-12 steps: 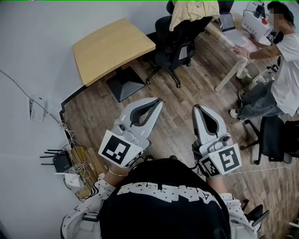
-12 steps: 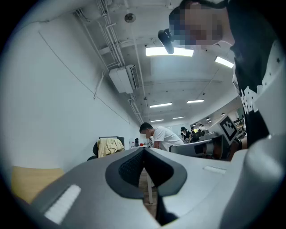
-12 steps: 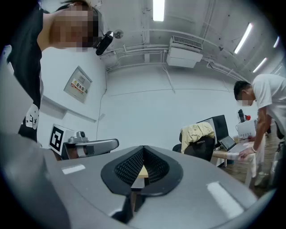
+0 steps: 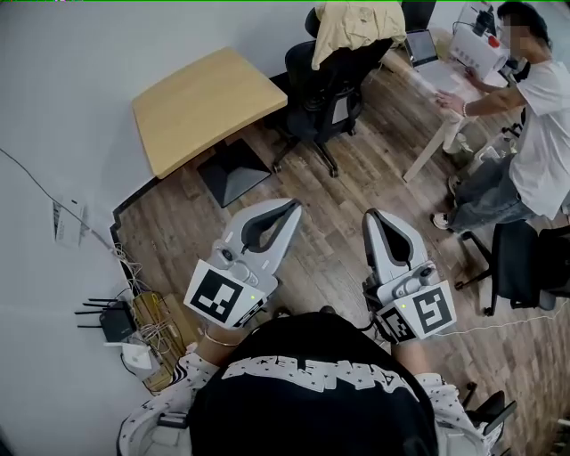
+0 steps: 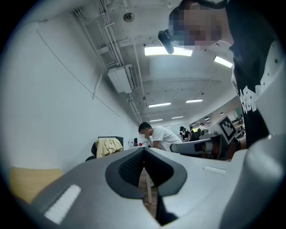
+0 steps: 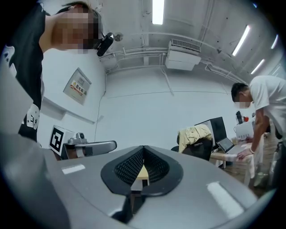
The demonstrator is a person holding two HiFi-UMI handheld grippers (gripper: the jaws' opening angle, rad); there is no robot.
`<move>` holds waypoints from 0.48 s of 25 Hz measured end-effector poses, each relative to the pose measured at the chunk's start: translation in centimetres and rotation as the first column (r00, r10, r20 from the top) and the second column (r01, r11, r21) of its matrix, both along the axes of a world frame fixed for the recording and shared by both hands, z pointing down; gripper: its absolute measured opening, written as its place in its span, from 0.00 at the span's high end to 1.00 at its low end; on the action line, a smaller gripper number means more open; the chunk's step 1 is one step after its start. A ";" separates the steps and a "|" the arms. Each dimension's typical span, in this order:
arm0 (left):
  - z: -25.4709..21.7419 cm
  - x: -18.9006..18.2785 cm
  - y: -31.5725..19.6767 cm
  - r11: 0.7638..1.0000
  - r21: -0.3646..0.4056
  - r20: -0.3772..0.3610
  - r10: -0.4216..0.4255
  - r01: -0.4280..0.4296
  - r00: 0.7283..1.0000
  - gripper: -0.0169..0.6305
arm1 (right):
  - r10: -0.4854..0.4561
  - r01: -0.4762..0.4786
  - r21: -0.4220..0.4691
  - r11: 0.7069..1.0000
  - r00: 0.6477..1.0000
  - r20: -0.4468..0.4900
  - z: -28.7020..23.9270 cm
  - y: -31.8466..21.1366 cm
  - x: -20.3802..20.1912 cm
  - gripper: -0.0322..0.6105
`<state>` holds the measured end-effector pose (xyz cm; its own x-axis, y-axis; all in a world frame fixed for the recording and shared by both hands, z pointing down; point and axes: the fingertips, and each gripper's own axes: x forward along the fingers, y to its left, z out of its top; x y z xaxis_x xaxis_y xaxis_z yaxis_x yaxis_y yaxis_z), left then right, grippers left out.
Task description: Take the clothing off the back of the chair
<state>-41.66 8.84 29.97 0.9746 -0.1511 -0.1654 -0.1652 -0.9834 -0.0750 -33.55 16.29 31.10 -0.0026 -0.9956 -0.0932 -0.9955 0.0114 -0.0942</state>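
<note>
Seen from above, a person in a black top [image 4: 312,392] is holding two grey tools out over a wooden floor [image 4: 356,178]. The left tool [image 4: 295,205] is pointing up the picture and slightly to the right. Its two jaws are pressing together at the tips, with nothing between them. The right tool [image 4: 372,216] is sitting near it without touching it. Its jaws are likewise clenched on nothing, and its own view is showing the ribbed pads meeting at the tips. Each tool is carrying a cube with black-and-white square markers close to the hand.

The clothing [image 4: 352,22], a pale yellow garment, is hanging over the back of a black office chair [image 4: 325,89] at the top of the head view, well apart from both tools. The chair is standing between a light wooden bench [image 4: 205,102] on its left and a pale bench [image 4: 429,150] on its right, where an open laptop [image 4: 420,46] is sitting. A second person in a white shirt [image 4: 543,134] is leaning over that pale bench, one hand reaching onto it.

Both tool views are showing the clothing far off, draped on the chair back. A black router [image 4: 114,319] and tangled cables are lying on the floor by the wall at the left.
</note>
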 end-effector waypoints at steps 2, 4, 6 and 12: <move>0.0 0.2 0.3 1.000 -0.004 -0.002 0.005 -0.005 1.000 0.97 | 0.005 -0.005 0.008 1.000 1.000 -0.001 -0.1 0.4 0.4 0.93; 0.0 0.4 0.5 1.000 -0.006 -0.002 0.008 -0.008 1.000 0.97 | 0.008 -0.008 0.018 1.000 1.000 -0.003 -0.3 0.9 0.9 0.93; -0.1 0.7 0.7 1.000 0.002 0.003 0.010 -0.010 1.000 0.97 | 0.012 -0.012 0.024 1.000 1.000 -0.007 -0.5 1.1 1.5 0.92; 0.5 2.1 1.7 1.000 0.021 0.016 0.011 -0.011 1.000 0.97 | 0.020 -0.019 0.036 0.999 1.000 -0.023 -0.2 2.3 3.3 0.89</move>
<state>-39.58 10.53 30.47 0.9787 -0.1371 -0.1529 -0.1532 -0.9833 -0.0987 -30.30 18.55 30.86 0.0142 -0.9915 -0.1290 -0.9975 -0.0050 -0.0707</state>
